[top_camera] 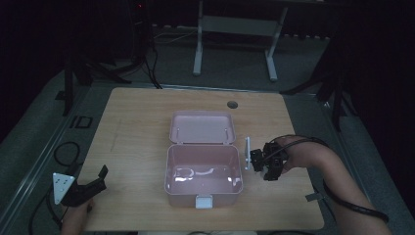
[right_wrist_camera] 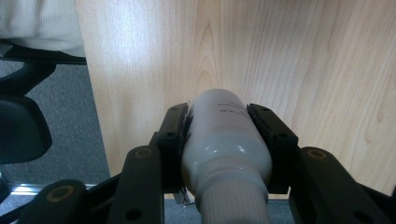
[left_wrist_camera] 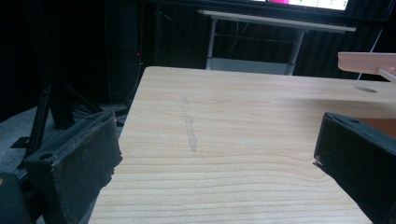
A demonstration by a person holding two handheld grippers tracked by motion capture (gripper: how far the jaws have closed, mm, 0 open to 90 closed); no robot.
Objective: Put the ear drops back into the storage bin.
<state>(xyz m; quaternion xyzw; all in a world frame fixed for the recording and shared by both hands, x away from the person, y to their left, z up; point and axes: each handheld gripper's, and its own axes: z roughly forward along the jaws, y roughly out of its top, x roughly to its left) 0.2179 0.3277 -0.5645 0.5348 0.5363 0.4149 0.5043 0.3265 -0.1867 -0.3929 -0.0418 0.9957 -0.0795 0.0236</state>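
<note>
A pink box (top_camera: 169,172) stands open at the table's middle, its lid (top_camera: 201,127) tipped back and a pale latch (top_camera: 203,201) at its front. Faint glints show on its floor. Just right of the box my right gripper (top_camera: 259,161) is held above the table. In the right gripper view that gripper (right_wrist_camera: 219,116) is shut on a pale grey bottle (right_wrist_camera: 224,144), whose ribbed cap points back toward the camera. My left gripper (top_camera: 102,178) rests at the table's front left corner, open, and its jaws (left_wrist_camera: 215,158) stand wide apart over bare wood.
The wooden table (top_camera: 137,122) has a round cable hole (top_camera: 232,104) at the back. A white-legged table frame (top_camera: 235,29) and dark stands are on the floor beyond. Cables trail at the left. A chair's dark arm (right_wrist_camera: 21,126) is below the table edge.
</note>
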